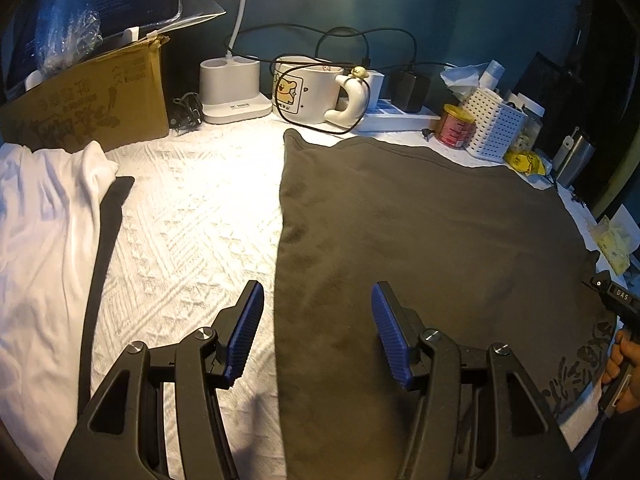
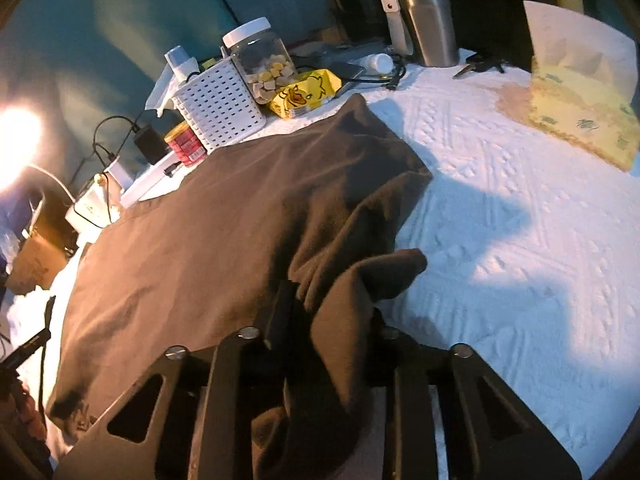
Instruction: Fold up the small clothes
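Matt brown cloth garment [image 1: 420,240] on rough, embossed white tablecloth [image 1: 192,216].

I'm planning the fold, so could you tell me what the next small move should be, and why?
Probably lower the left gripper onto the brown garment edge and close: its jaws stand open and empty, while the right gripper already pinches a bunched corner.

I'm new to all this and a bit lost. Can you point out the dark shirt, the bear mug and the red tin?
dark shirt [image 1: 420,240]: left wrist view, middle of the flat cloth.
bear mug [image 1: 308,94]: left wrist view, its side wall.
red tin [image 2: 185,145]: right wrist view, its red label.
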Demonstrator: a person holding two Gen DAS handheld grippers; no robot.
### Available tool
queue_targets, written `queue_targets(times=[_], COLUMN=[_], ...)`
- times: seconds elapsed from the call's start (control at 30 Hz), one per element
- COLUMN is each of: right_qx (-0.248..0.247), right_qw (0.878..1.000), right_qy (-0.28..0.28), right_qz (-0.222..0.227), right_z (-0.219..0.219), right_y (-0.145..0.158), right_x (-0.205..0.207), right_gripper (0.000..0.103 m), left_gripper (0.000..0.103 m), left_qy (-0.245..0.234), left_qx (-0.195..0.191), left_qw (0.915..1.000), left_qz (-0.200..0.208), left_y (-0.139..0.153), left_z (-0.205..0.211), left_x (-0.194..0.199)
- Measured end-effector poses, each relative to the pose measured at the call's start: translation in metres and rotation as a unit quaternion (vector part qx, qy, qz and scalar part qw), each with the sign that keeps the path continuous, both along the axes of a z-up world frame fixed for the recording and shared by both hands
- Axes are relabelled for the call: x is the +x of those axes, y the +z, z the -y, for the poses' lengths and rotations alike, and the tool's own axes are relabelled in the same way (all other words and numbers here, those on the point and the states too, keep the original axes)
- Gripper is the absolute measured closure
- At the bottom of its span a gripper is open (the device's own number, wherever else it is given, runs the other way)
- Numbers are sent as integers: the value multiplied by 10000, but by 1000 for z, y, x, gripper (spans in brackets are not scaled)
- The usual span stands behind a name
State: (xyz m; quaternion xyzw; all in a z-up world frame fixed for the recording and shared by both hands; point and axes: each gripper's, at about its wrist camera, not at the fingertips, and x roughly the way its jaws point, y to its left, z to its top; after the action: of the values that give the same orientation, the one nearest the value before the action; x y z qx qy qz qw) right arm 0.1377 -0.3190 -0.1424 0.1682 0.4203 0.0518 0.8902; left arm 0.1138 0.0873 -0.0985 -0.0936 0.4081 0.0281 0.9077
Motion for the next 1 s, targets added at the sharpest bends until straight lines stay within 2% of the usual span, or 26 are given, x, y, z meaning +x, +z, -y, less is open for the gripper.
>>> queue_targets(times=[0.13, 0.33, 0.47, 0.8, 1.0], right_qx=[5, -49, -181, -495, -840], right_qw=[9999, 9982, 9936, 9797, 9626], right_qy=[129, 435, 932, 1831, 2498], right_qz=[114, 408, 605, 648, 622], right_z=[-11, -44, -88, -174, -226], right_y=[10, 41, 58, 62, 54], right_x=[3, 8, 9, 5, -9], right_gripper=[84, 84, 84, 84, 84], left_gripper=[47, 47, 47, 47, 47], left_qy=[21, -1, -5, 74, 96], left_qx=[-37, -40, -83, -169, -200], left_qw=[10000, 10000, 10000, 9998, 9997], left_qz=[-22, -6, -5, 76, 140], left_y=[-3, -5, -7, -5, -1], left_z=[-8, -17, -25, -44, -51], left_x=[4, 4, 0, -9, -15])
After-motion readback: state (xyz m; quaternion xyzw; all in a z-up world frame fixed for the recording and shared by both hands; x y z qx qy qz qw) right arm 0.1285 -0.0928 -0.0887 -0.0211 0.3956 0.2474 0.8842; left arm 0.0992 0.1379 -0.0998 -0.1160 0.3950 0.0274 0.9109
